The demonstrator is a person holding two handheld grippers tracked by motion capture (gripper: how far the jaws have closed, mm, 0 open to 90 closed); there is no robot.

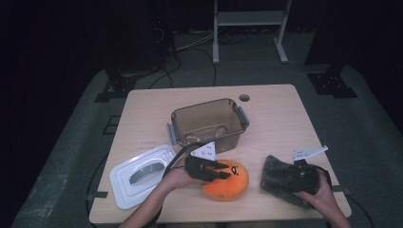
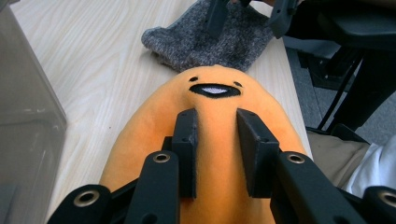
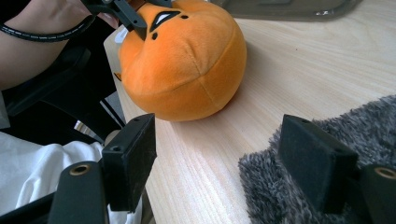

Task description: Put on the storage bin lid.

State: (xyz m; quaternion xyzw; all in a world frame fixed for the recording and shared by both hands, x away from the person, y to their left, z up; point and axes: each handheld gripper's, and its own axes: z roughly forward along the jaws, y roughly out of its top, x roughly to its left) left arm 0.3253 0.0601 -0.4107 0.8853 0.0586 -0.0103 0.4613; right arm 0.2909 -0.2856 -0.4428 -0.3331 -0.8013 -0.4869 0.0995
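left tool (image 2: pixel 215 140) pinching the orange plush toy (image 2: pixel 210 154) on the surface (image 1: pixel 280 123); right tool (image 3: pixel 224 163) spread wide, one jaw over the grey furry cloth (image 3: pixel 373 126).

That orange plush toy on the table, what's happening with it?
A person at the table holds a two-jaw gripper in each hand. The left gripper has its jaws pinched into the top of the orange plush toy, which sits on the table in front of a clear bin. The right gripper, jaws wide, is at the edge of a grey fuzzy cloth. The bin's white lid lies to the left.
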